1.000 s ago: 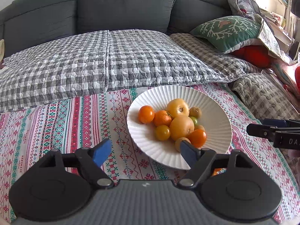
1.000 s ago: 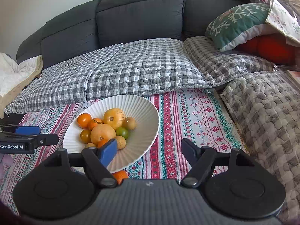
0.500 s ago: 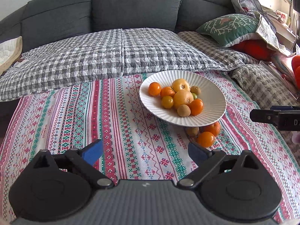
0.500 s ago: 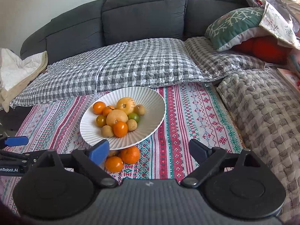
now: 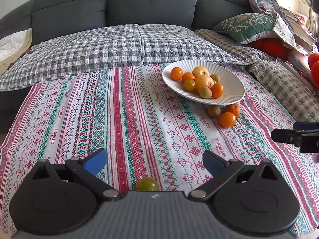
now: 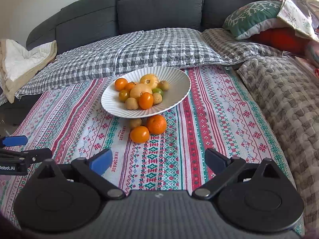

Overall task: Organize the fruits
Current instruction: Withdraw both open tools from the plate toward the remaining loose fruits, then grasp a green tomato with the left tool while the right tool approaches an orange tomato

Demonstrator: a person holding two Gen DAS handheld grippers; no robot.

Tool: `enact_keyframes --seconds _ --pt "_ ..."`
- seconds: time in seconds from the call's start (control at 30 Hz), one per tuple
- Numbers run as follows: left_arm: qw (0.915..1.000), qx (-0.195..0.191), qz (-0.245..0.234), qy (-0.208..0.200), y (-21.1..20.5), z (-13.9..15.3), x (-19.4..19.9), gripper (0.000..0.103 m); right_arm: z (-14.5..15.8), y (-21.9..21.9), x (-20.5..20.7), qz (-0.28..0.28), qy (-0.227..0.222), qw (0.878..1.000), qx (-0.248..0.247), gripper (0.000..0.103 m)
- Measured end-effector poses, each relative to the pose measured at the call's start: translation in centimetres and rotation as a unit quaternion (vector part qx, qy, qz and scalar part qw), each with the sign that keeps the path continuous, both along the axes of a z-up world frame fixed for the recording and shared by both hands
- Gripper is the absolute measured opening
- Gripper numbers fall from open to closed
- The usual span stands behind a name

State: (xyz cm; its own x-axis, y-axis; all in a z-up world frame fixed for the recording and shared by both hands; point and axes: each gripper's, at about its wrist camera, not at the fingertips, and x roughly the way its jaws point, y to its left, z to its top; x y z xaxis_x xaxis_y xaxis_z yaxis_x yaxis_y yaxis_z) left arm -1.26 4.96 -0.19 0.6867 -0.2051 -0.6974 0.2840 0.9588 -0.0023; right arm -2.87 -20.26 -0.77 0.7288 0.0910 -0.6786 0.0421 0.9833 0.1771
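Both grippers, left (image 5: 155, 163) and right (image 6: 157, 162), hang over the striped cloth (image 5: 123, 119) with jaws spread wide and nothing between them; they have just been opening. I've got the grey sofa (image 6: 159, 6) filling the back, a checked quilt (image 6: 151, 47) over its seat, and a green cushion (image 6: 257, 18) off to the right. On the cloth sits the white plate (image 6: 175, 77), tipped up at its near edge and piled with oranges, yellow fruit and kiwis. Wedged under that near edge, three fruits lie on the cloth touching one another: a mandarin (image 6: 157, 124), an orange (image 6: 139, 134) in front of it, and a kiwi (image 6: 135, 123). Right by my left gripper's body, a small green fruit (image 5: 147, 184) rests on the cloth, well apart from the plate.
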Motion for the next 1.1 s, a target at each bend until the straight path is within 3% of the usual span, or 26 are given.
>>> enact_keyframes --seconds 0.23,0.4,0.8,0.97,1.1 --pt "0.9998 0.006 -0.012 -0.012 1.4 -2.3 -1.6 0.094 -1.2 1.2 -1.5 -0.012 -0.013 1.0 -0.017 0.1" --pt "0.9994 0.015 -0.028 -0.014 1.0 -3.6 -2.0 0.09 -2.8 1.7 -1.5 -0.023 0.001 0.999 -0.031 0.1" --pt "0.9995 0.004 -0.031 -0.004 0.9 -4.4 -1.9 0.046 -3.4 2.3 -1.2 -0.018 0.004 0.998 -0.056 0.1" --pt "0.9997 0.002 -0.025 0.002 0.8 -4.2 -1.6 0.016 -3.7 2.1 -0.9 -0.021 0.005 0.998 -0.059 0.1" --pt "0.9998 -0.004 -0.017 0.004 0.5 -3.7 -1.3 0.016 -3.9 2.0 -0.3 -0.016 -0.001 0.998 -0.062 0.1"
